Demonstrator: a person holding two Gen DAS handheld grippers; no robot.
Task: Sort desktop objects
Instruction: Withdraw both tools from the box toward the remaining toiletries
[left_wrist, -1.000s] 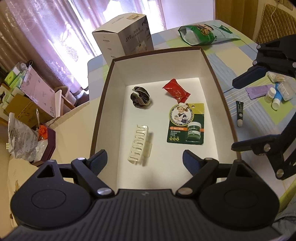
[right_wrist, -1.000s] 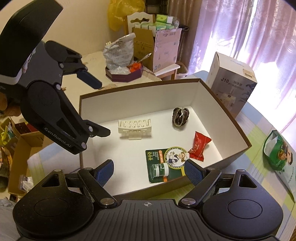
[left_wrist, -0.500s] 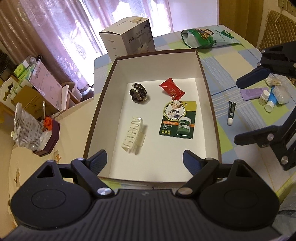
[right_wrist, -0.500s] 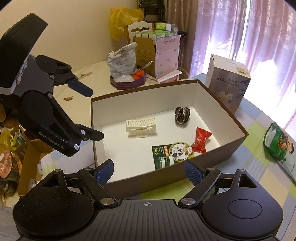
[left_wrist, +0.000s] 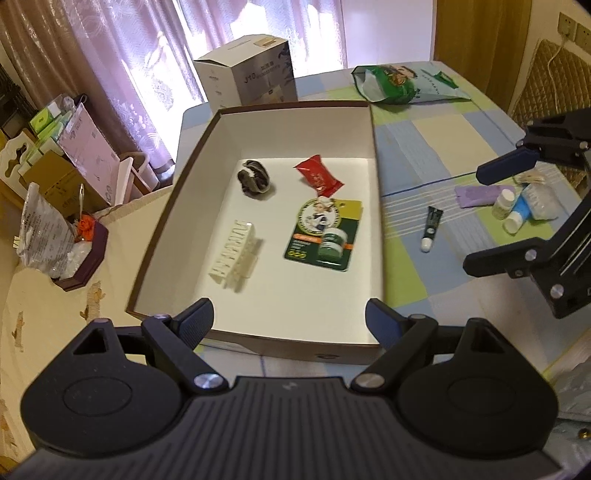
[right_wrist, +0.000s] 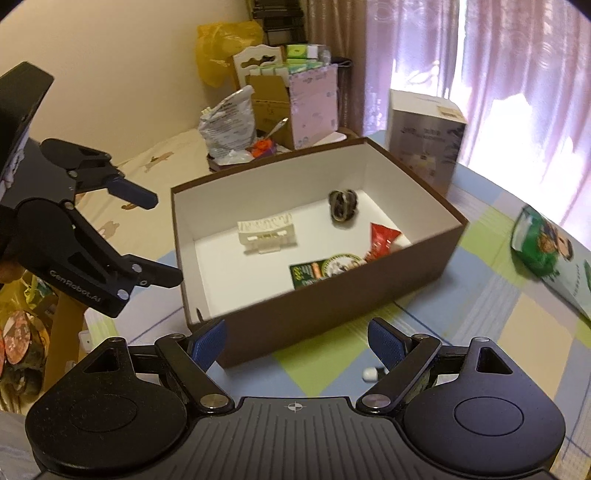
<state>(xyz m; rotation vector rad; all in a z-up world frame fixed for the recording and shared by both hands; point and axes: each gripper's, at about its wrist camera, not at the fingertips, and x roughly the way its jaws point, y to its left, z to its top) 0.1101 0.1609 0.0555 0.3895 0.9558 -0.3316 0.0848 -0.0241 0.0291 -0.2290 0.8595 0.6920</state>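
A brown box (left_wrist: 373, 155) with a white inside holds a cream hair claw (left_wrist: 232, 258), a dark scrunchie (left_wrist: 255, 179), a red packet (left_wrist: 319, 179) and a green card with a small jar (left_wrist: 325, 234). On the cloth right of the box lie a black tube (left_wrist: 431, 227), a purple packet (left_wrist: 476, 195), a white bottle (left_wrist: 504, 203) and a blue tube (left_wrist: 517, 218). My left gripper (left_wrist: 291, 325) hovers open and empty before the box's near wall. My right gripper (right_wrist: 295, 343) is open and empty beside the box (right_wrist: 332, 295), above the small items.
A white carton (left_wrist: 251, 70) and a green snack bag (left_wrist: 399, 83) sit behind the box. Left of the table are a dark red dish with a plastic bag (left_wrist: 74, 258) and cardboard boxes (left_wrist: 59, 177). A small white cap (right_wrist: 371, 373) lies under my right finger.
Both grippers have drawn back from the box, so it sits farther off in both views. Their jaws stayed open and the things in the box did not move.
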